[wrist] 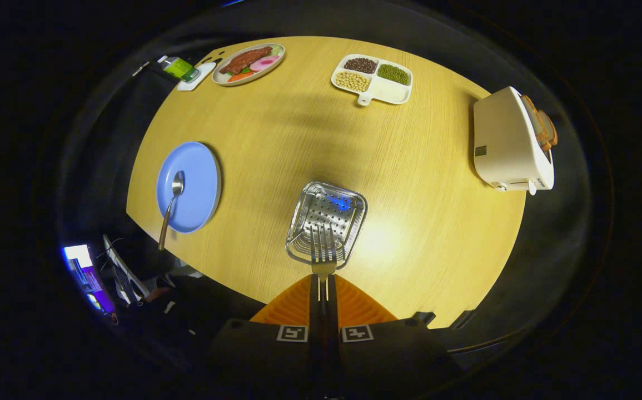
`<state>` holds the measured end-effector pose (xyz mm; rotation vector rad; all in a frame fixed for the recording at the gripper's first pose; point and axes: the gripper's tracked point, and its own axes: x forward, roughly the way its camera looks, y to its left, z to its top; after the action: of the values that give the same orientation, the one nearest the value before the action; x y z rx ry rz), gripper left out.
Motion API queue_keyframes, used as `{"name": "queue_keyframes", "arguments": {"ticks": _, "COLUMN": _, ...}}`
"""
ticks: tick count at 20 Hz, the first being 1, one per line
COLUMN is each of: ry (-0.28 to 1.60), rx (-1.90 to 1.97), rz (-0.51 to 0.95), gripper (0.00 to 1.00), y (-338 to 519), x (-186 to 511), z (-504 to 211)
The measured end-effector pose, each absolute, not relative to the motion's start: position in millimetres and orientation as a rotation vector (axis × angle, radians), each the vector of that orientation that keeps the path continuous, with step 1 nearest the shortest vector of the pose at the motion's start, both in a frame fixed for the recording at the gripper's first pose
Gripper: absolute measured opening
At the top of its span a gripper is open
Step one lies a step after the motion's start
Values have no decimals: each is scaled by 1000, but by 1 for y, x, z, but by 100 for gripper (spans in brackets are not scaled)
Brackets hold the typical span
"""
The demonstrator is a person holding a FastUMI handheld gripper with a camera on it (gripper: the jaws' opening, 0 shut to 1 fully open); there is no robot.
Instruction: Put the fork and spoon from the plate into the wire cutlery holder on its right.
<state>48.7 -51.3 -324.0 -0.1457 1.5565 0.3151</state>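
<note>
Viewed from above along the fingers. The gripper (324, 286), with two orange ribbed fingers (293, 308) drawn close together, is clamped on a silver metal fork (323, 255). Both fingers press on the fork's neck, and the handle is hidden between them. The fork's long axis runs straight ahead in line with the fingers, with the four tines pointing forward, away from the gripper. The tines overlap the near rim and the opening of the square, perforated silver metal cutlery holder (326, 222). Whether they touch it cannot be told.

The holder stands on the light wooden round table (409, 183), just ahead of the fingertips. To its left, well apart, lies the round blue plate (198, 166). On the plate rests the spoon with a silver bowl and brown handle (169, 208). Its long axis runs roughly parallel to the fork's, the bowl near the plate's middle and pointing away from the gripper. The handle extends past the plate's near rim and beyond the table edge.

Far beyond the holder sits a white divided tray of beans and grains (373, 79). To its left lies an oval plate of meat and vegetables (248, 63). A white toaster with bread slices in its slots (512, 141) stands at the table's right side, well apart from the holder.
</note>
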Motion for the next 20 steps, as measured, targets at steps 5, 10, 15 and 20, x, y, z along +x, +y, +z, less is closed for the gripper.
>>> {"name": "queue_keyframes", "arguments": {"ticks": 5, "ry": 1622, "rx": -202, "rz": 325, "gripper": 7, "y": -44, "x": 57, "z": -342}}
{"name": "queue_keyframes", "arguments": {"ticks": 10, "ry": 1663, "rx": -277, "rz": 328, "gripper": 9, "y": -46, "x": 60, "z": -360}}
{"name": "queue_keyframes", "arguments": {"ticks": 15, "ry": 1660, "rx": -265, "rz": 317, "gripper": 10, "y": -49, "x": 61, "z": -364}}
{"name": "queue_keyframes", "arguments": {"ticks": 20, "ry": 1580, "rx": -223, "rz": 316, "gripper": 11, "y": -49, "x": 64, "z": -354}}
